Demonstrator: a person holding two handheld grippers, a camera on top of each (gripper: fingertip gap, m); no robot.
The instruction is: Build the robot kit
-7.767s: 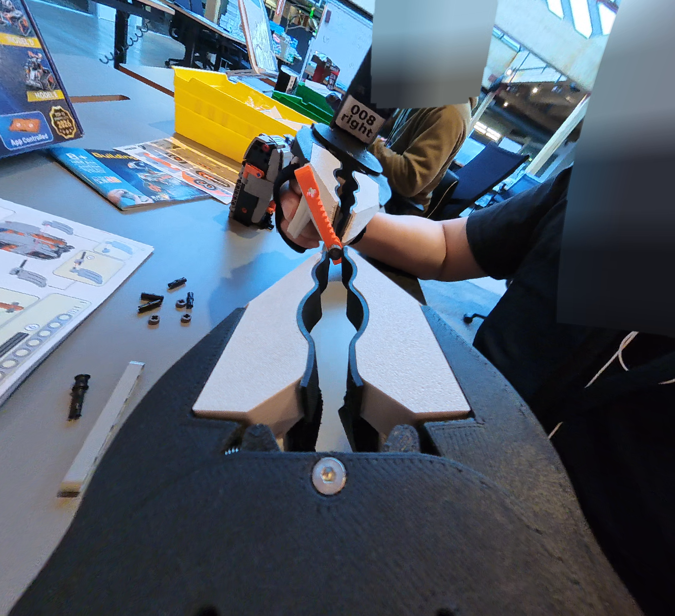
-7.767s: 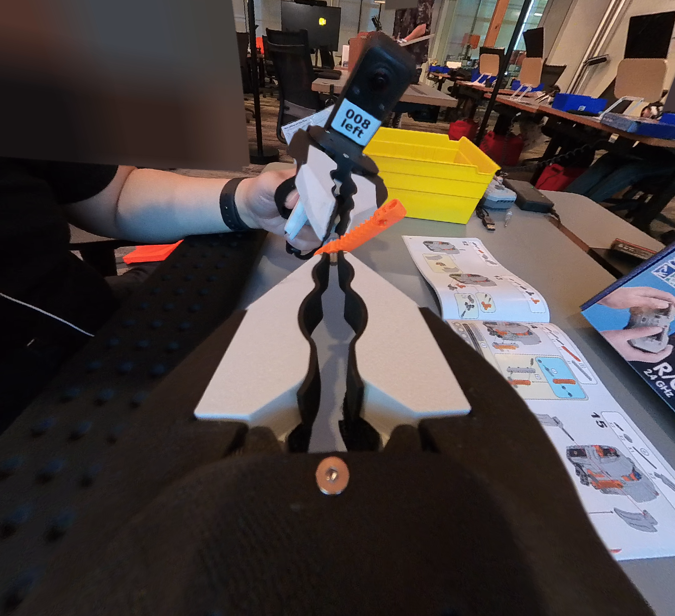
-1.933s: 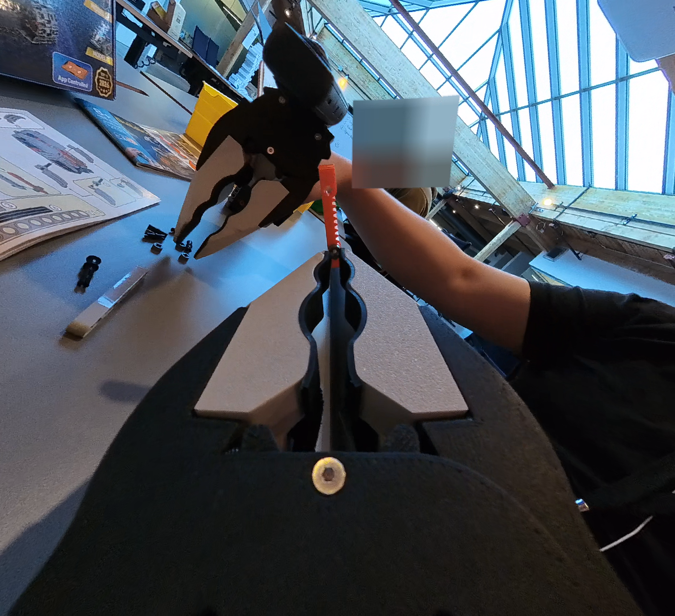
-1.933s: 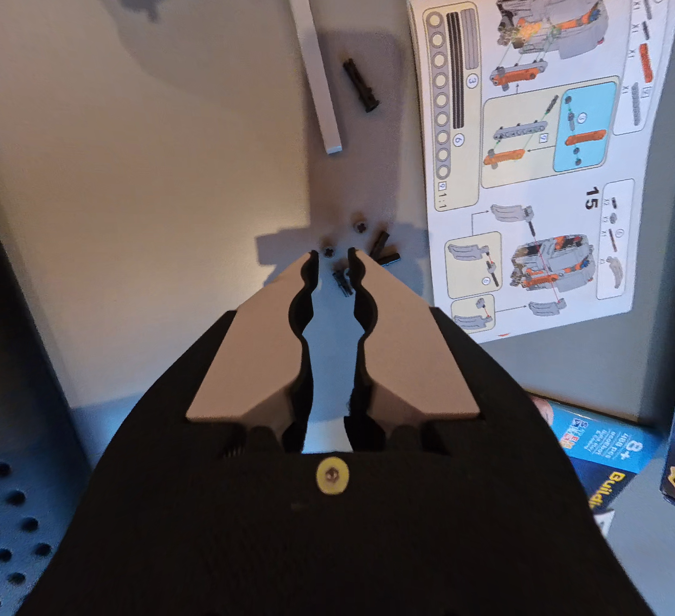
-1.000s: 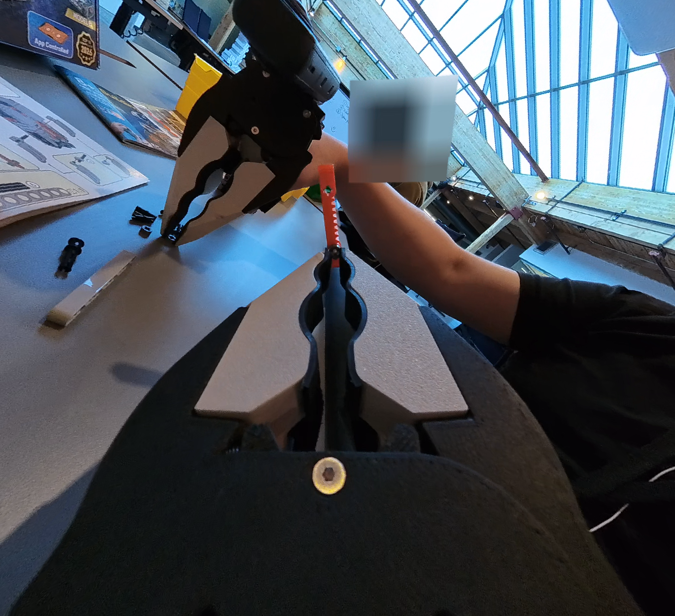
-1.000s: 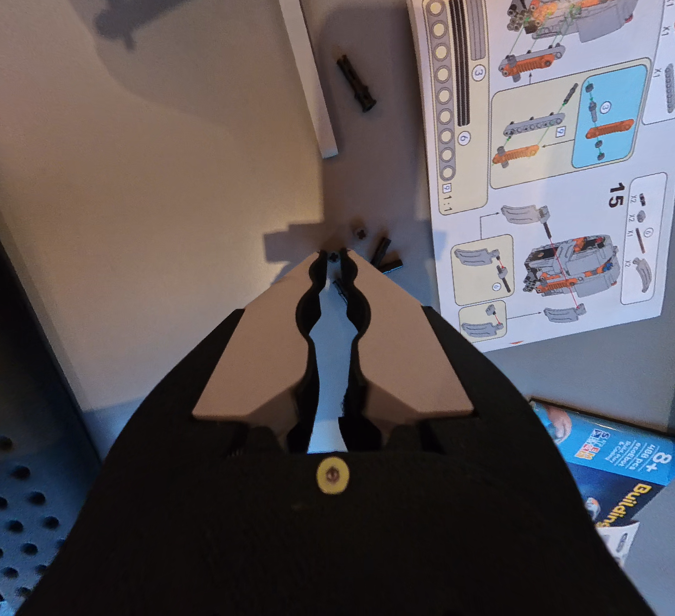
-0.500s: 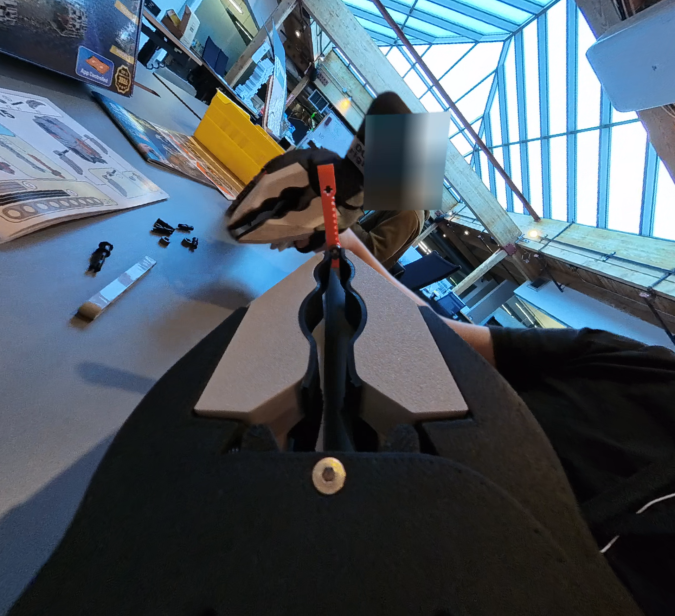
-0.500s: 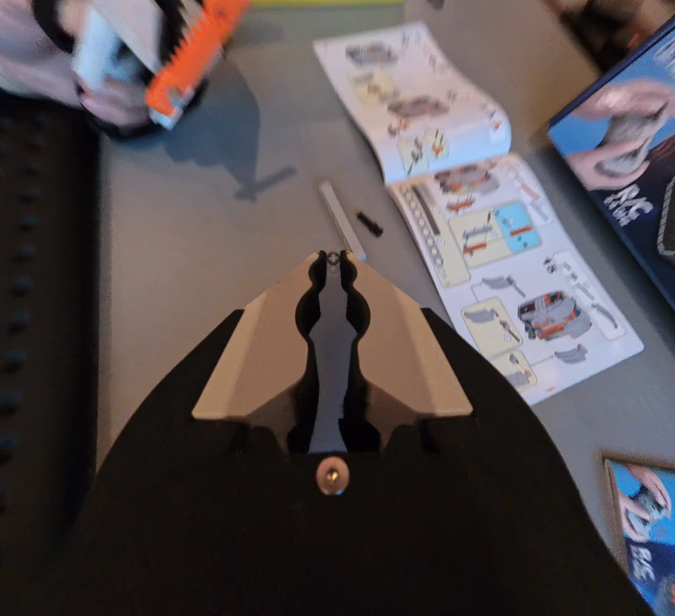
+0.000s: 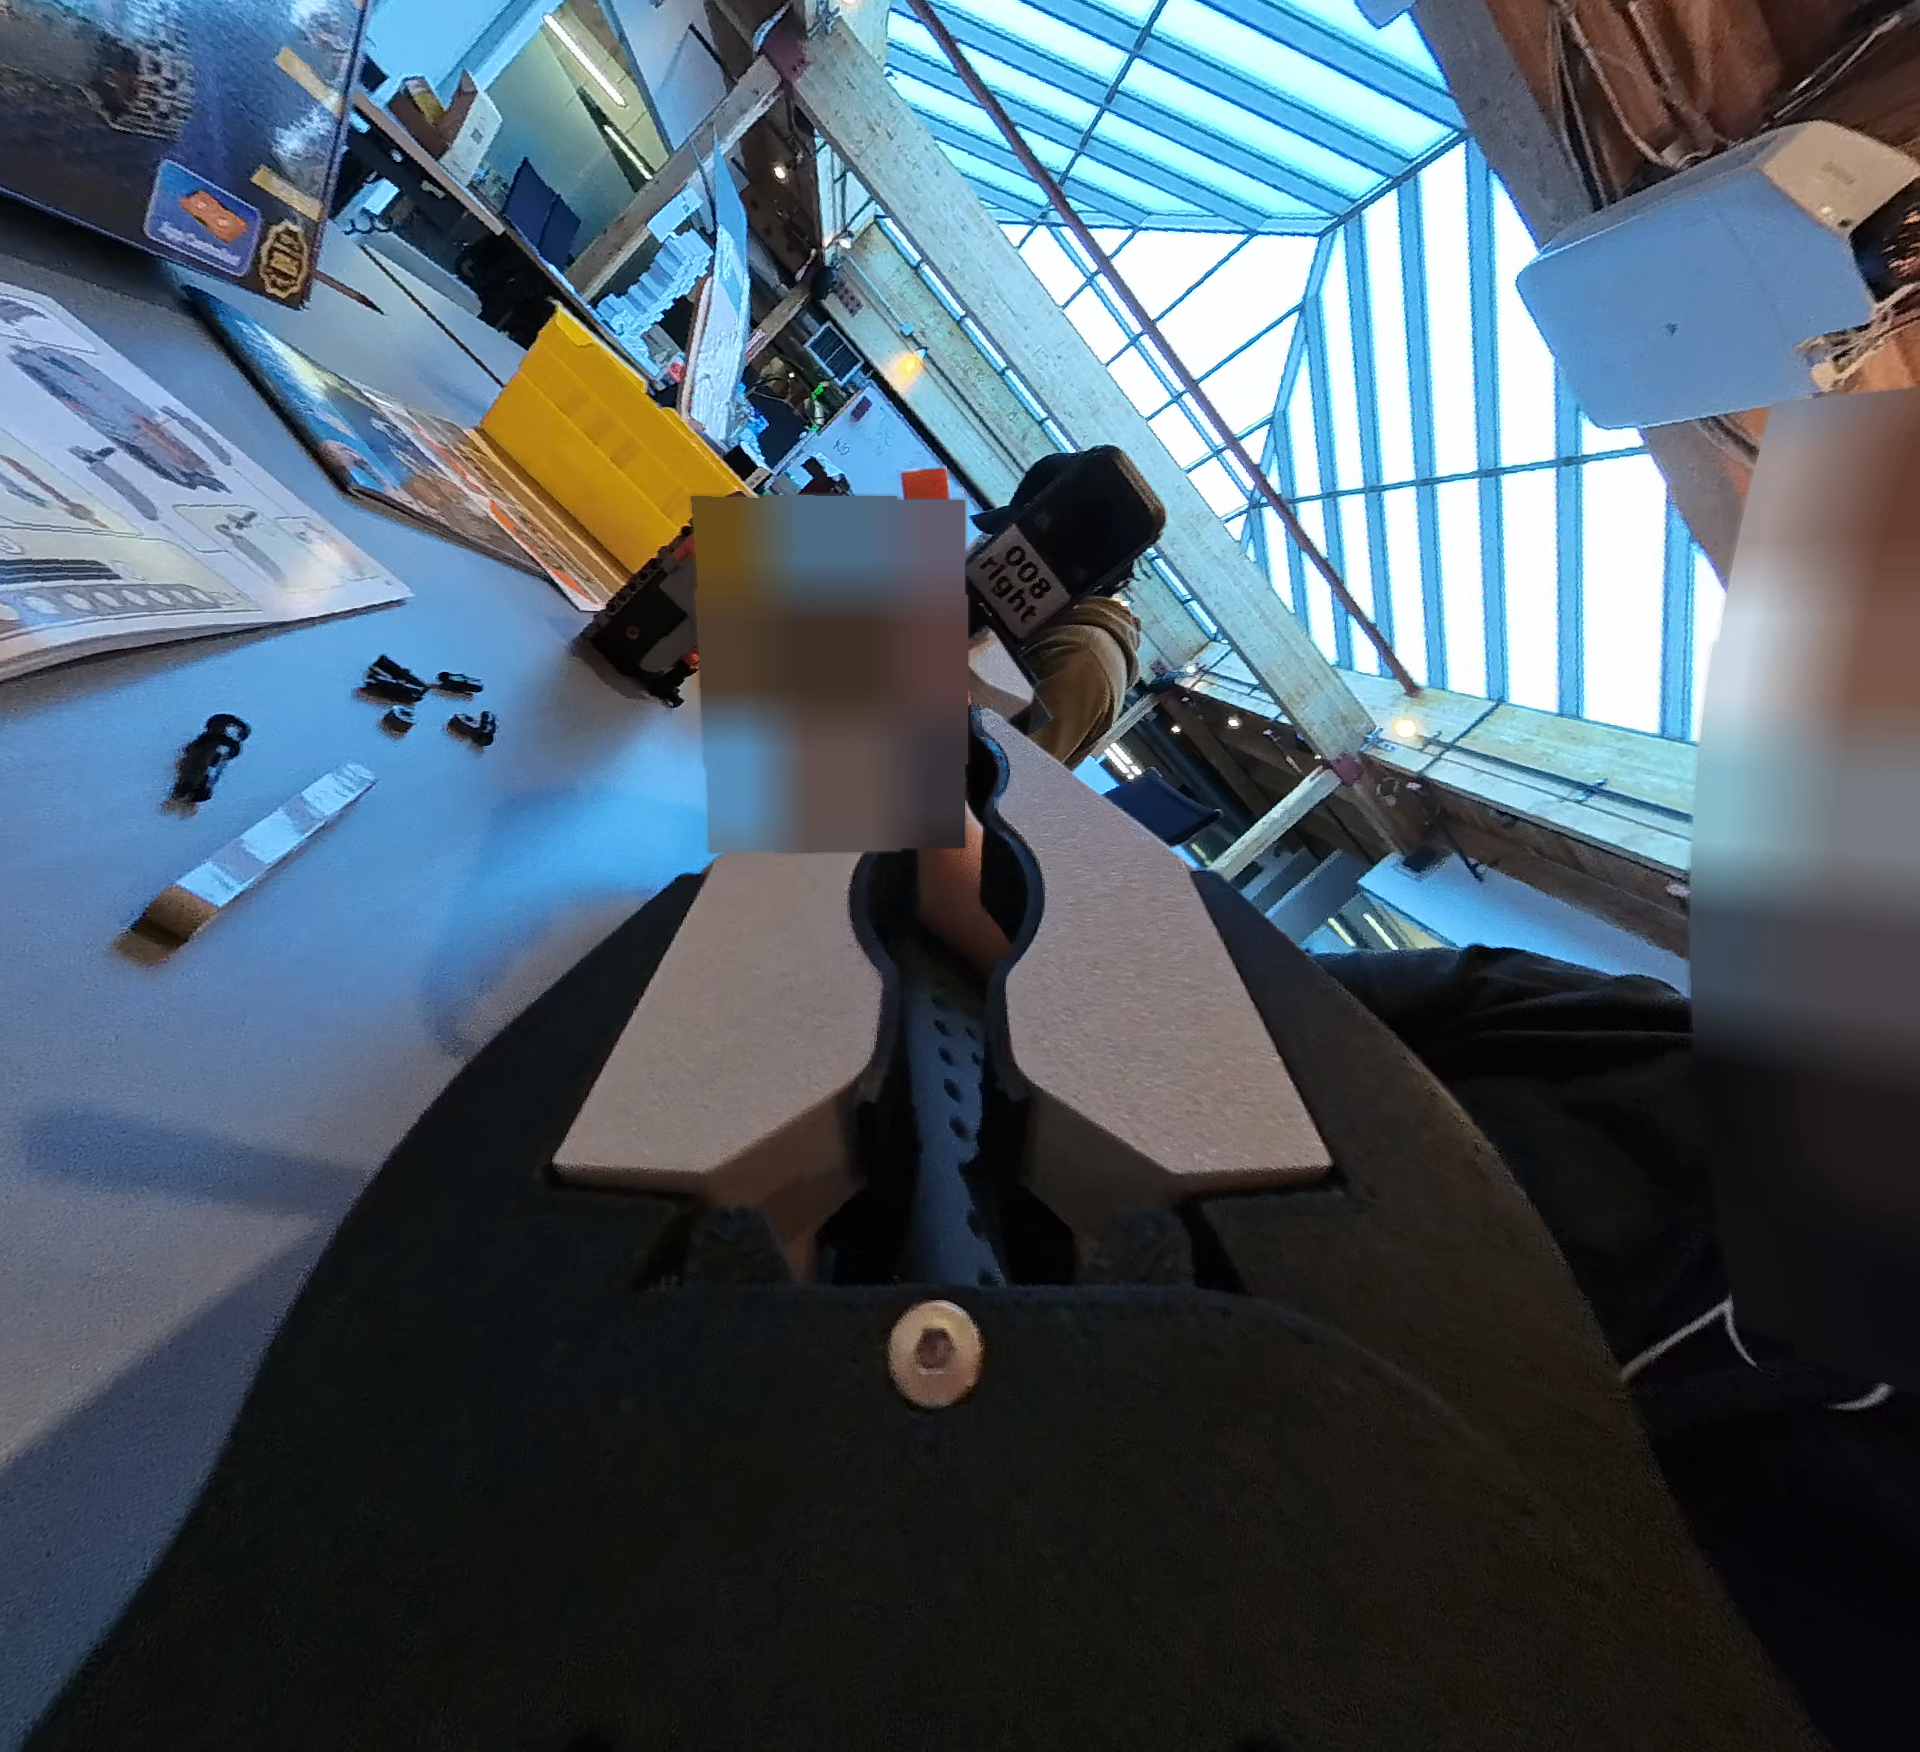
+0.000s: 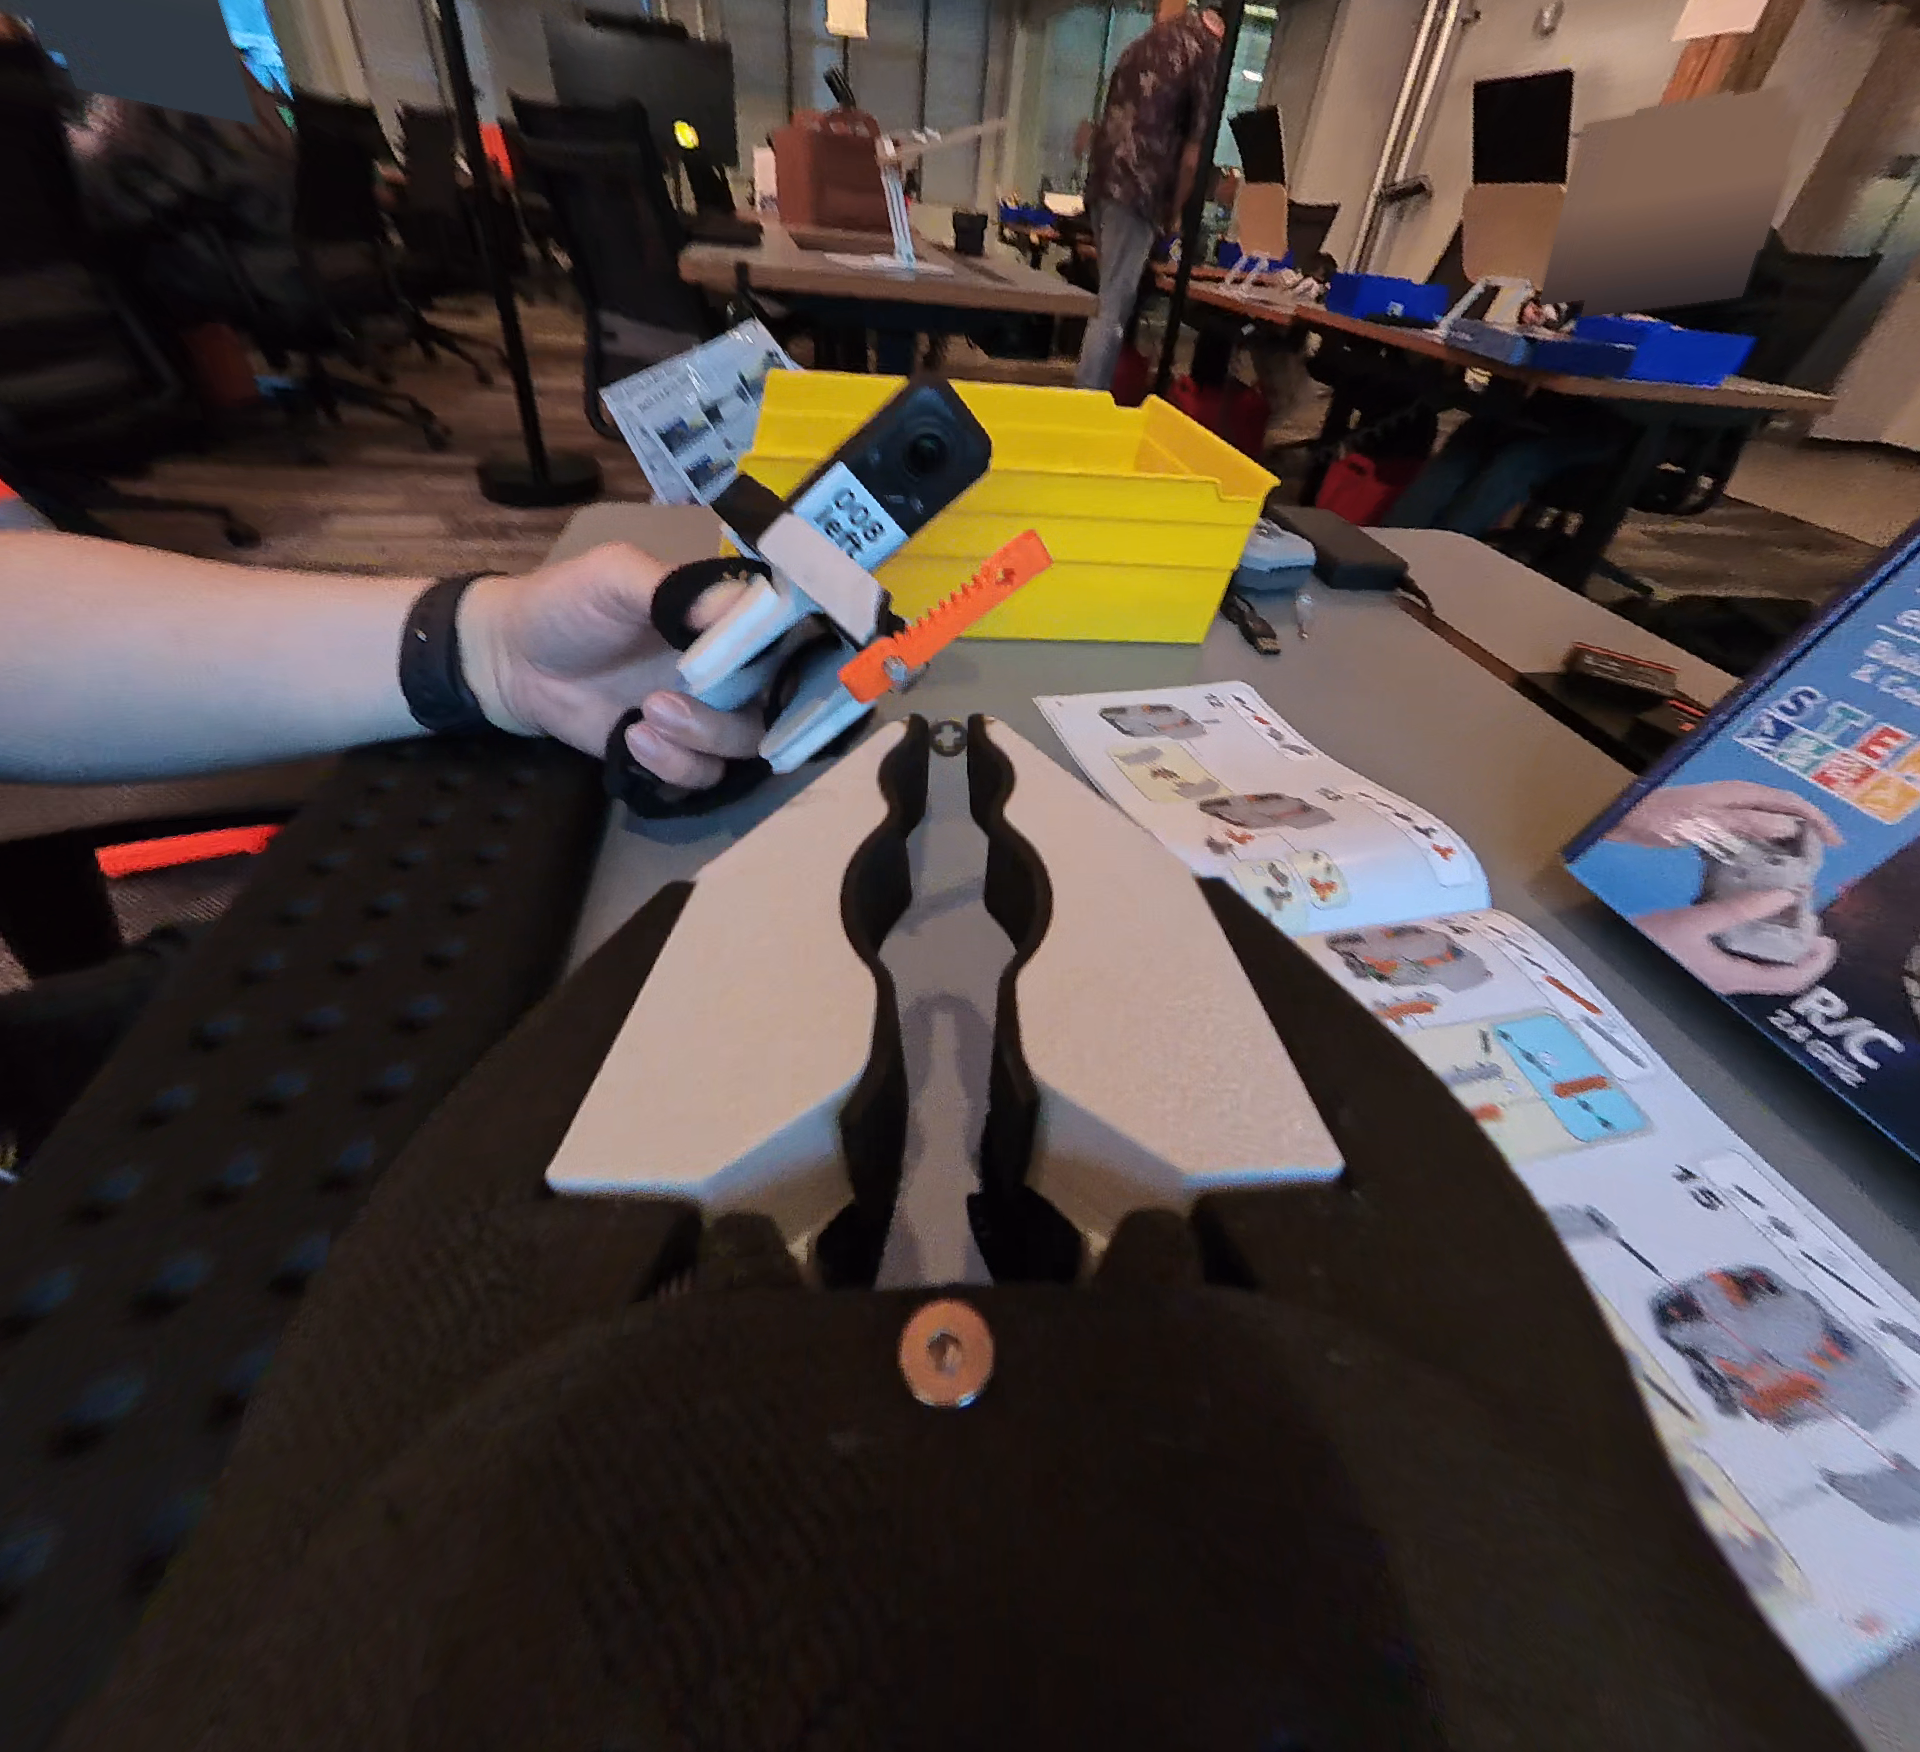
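Note:
My right gripper [image 10: 948,738] is shut on a small black ring-shaped piece [image 10: 948,736] pinched at its tips, held above the grey table [image 10: 1039,663]. My left gripper [image 10: 881,663] is just ahead of it to the left, shut on an orange toothed beam [image 10: 940,606] that sticks out to the right. In the left wrist view a blur patch hides the left gripper's tips; only the beam's top end [image 9: 925,483] and the right gripper's camera [image 9: 1075,528] show past it.
Small black pins [image 9: 421,689], one longer black pin [image 9: 208,755] and a pale flat beam [image 9: 255,855] lie on the table. An open instruction booklet [image 10: 1299,829], a blue box [image 10: 1787,850], a yellow bin [image 10: 1091,539] and a black perforated mat [image 10: 260,1027] surround the grippers. The grippers' ends are close to 5 cm from one another.
My right gripper closed on a small black piece from the cluster on the table, rose and swung level towards the left gripper. The left gripper kept hold of the orange beam.

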